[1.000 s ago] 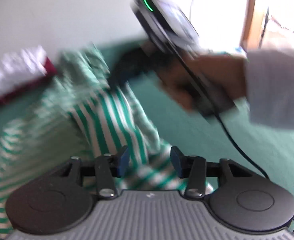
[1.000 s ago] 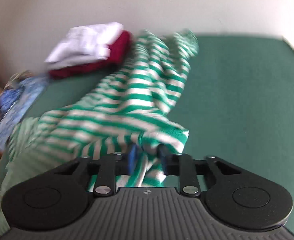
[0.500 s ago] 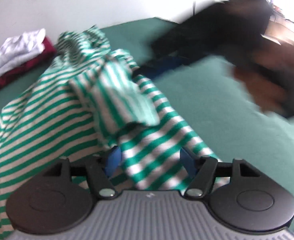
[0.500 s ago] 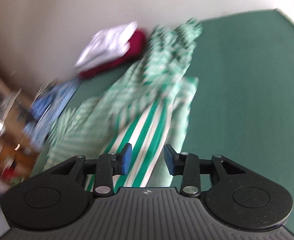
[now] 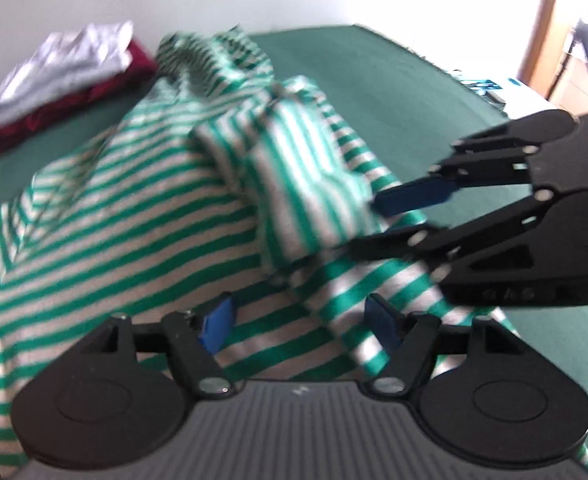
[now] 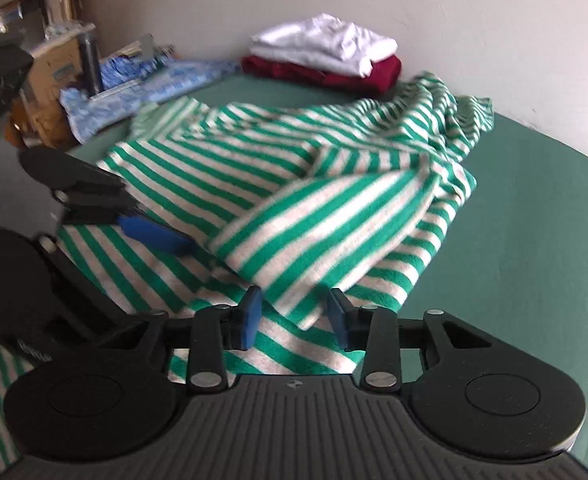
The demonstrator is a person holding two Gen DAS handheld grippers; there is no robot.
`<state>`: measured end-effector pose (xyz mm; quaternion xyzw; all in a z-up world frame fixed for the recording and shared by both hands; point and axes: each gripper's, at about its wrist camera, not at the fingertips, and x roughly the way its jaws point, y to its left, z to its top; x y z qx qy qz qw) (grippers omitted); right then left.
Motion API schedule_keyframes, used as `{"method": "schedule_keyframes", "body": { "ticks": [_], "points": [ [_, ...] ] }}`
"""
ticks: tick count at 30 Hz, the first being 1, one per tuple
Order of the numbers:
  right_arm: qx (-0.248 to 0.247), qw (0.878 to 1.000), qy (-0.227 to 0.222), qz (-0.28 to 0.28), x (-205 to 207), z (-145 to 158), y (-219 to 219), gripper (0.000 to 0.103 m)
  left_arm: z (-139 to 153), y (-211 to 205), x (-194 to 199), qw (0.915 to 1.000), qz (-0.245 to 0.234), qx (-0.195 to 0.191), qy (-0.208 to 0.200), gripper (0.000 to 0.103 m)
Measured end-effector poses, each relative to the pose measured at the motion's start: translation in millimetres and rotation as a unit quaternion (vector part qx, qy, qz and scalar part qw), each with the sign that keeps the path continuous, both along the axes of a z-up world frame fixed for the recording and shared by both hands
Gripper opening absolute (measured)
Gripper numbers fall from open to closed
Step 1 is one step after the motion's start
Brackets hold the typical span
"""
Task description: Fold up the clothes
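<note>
A green and white striped garment [image 5: 141, 216] lies rumpled on the green surface [image 5: 374, 80], with a folded-over flap [image 5: 294, 184] on top. It also shows in the right wrist view [image 6: 294, 184]. My left gripper [image 5: 300, 326] is open just above the cloth near its front edge and holds nothing. My right gripper [image 6: 294, 318] is open, with the flap's hem lying between its blue fingertips. In the left wrist view the right gripper [image 5: 378, 228] comes in from the right at the flap's edge. In the right wrist view the left gripper [image 6: 153, 236] comes in from the left.
A stack of folded white and dark red clothes [image 6: 330, 56] sits by the wall behind the garment, also in the left wrist view [image 5: 65, 80]. Blue patterned cloth and boxes [image 6: 133, 76] lie off the far left. Bare green surface [image 6: 534, 220] lies to the right.
Both grippers have let go of the garment and opened. The flap now lies folded over the body. The right gripper swung back low beside the left one.
</note>
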<state>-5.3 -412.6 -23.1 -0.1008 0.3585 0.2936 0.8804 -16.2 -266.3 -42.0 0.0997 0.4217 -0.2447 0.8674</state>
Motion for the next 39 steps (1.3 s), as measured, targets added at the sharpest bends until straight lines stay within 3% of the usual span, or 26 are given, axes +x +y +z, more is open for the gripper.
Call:
{"method": "schedule_keyframes", "body": {
  "ticks": [2,6,8,9,11,14,16,18,21,27,28,29,31,33,34,36,39],
  "points": [
    [0.011,1.000,0.002,-0.005,-2.4,3.1,-3.8,0.007,6.8,6.9,-2.8,1.0000,0.004,-0.005,-0.004,0.072],
    [0.023,1.000,0.007,0.007,-4.3,12.9,-7.7,0.007,33.7,22.3,-15.9,0.9988,0.014,-0.037,-0.028,0.073],
    [-0.002,1.000,0.018,0.020,-3.3,7.9,-3.4,0.012,46.0,26.5,-16.4,0.9969,0.023,-0.066,-0.035,0.075],
    [-0.016,0.999,0.023,0.024,-2.5,4.5,-1.2,0.024,51.1,25.5,-15.2,0.9960,0.024,-0.078,-0.037,0.077],
    [-0.035,0.999,0.019,0.013,-1.3,3.8,-1.0,0.037,56.2,16.0,-11.0,0.9953,0.012,-0.086,-0.042,0.077],
    [0.019,0.999,0.002,-0.033,3.1,22.1,-19.2,0.038,50.4,-5.4,-2.9,0.9954,-0.019,-0.087,-0.033,0.077],
    [0.055,0.995,-0.007,-0.081,14.4,30.8,-30.9,0.039,35.5,-19.4,4.7,0.9962,-0.035,-0.079,-0.010,0.076],
    [0.081,0.989,0.011,-0.120,34.8,28.1,-36.4,0.039,17.5,-31.7,8.5,0.9975,-0.045,-0.054,0.005,0.076],
    [0.119,0.977,0.038,-0.172,65.0,23.6,-43.5,0.040,4.8,-39.2,3.5,0.9982,-0.054,-0.025,-0.005,0.076],
    [0.171,0.971,0.083,-0.149,115.2,-2.4,-28.9,0.036,0.6,-47.1,-10.3,0.9966,-0.077,0.015,-0.024,0.087],
    [0.169,0.969,0.085,-0.157,124.5,-8.4,-27.9,0.035,-0.2,-50.0,-13.4,0.9960,-0.082,0.024,-0.026,0.091],
    [0.169,0.968,0.075,-0.170,130.1,-10.3,-29.2,0.025,-1.2,-51.8,-16.4,0.9956,-0.084,0.030,-0.029,0.093],
    [0.153,0.968,0.057,-0.192,139.2,-9.6,-29.4,0.021,-2.6,-52.2,-21.0,0.9955,-0.083,0.031,-0.033,0.096],
    [0.140,0.967,0.053,-0.206,141.1,-1.3,-28.7,0.028,-2.2,-49.0,-19.1,0.9967,-0.074,0.023,-0.023,0.095],
    [0.143,0.967,0.061,-0.204,140.6,2.5,-27.7,0.028,-2.3,-48.1,-18.3,0.9971,-0.070,0.020,-0.019,0.095],
    [0.186,0.964,0.118,-0.150,140.4,-1.3,-22.1,0.029,-3.5,-47.5,-18.0,0.9977,-0.064,0.015,-0.015,0.097],
    [0.238,0.948,0.196,-0.074,141.0,-8.2,-12.9,0.029,-5.3,-48.3,-16.0,0.9983,-0.057,0.009,-0.009,0.099]
  ]
}}
